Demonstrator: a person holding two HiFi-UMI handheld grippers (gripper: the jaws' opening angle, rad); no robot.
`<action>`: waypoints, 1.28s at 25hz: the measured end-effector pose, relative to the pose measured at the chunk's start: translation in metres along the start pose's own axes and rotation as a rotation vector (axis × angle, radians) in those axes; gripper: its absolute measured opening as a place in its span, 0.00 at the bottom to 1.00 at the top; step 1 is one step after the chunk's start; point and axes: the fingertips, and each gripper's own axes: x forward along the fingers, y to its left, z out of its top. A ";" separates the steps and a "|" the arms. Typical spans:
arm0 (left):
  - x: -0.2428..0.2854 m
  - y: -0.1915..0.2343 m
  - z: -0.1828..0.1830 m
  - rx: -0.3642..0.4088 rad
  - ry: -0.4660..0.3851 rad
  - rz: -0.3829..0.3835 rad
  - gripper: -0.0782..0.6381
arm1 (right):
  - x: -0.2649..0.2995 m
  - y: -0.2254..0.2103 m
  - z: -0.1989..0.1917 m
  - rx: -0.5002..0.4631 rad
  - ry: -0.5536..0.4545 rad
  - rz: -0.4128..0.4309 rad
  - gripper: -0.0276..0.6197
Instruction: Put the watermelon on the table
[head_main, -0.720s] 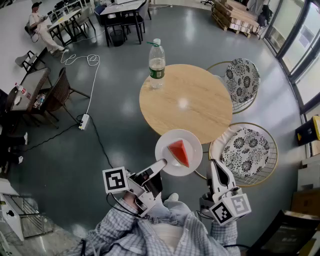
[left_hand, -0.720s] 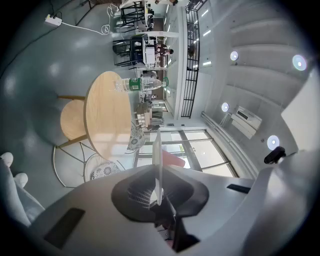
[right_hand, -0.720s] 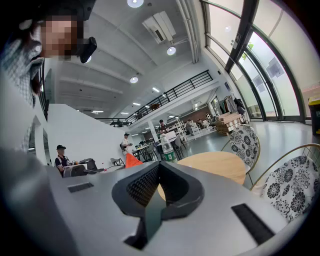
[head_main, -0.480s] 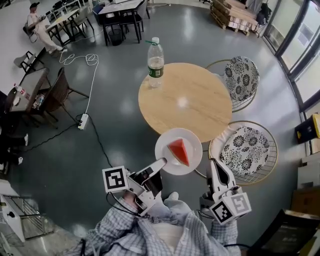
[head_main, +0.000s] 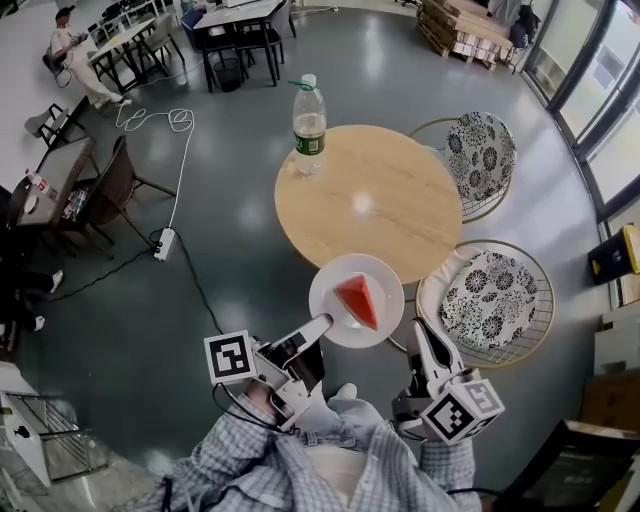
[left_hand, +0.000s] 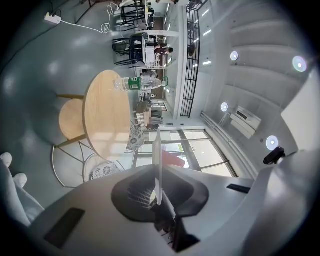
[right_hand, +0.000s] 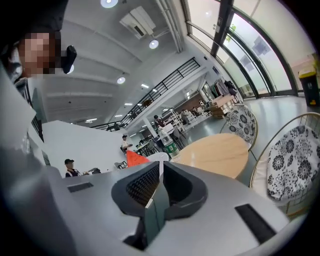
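On plate (head_main: 328, 288) pinched by left tongs (head_main: 322, 324): watermelon (head_main: 358, 300), just past tips.

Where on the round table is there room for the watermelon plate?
Nearly the whole table is bare, from its near edge by the held plate to the far side. Only the far left rim is taken, by the bottle. Two cushioned chairs crowd its right side.
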 end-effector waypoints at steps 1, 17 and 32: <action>0.000 0.000 0.001 0.001 -0.001 0.000 0.15 | 0.002 0.001 -0.003 0.024 0.009 0.005 0.06; -0.009 0.001 0.015 -0.007 0.006 -0.015 0.15 | 0.021 0.026 -0.030 0.145 0.093 0.102 0.18; -0.025 0.004 0.029 0.007 0.068 -0.012 0.15 | 0.028 0.043 -0.046 0.126 0.030 0.057 0.18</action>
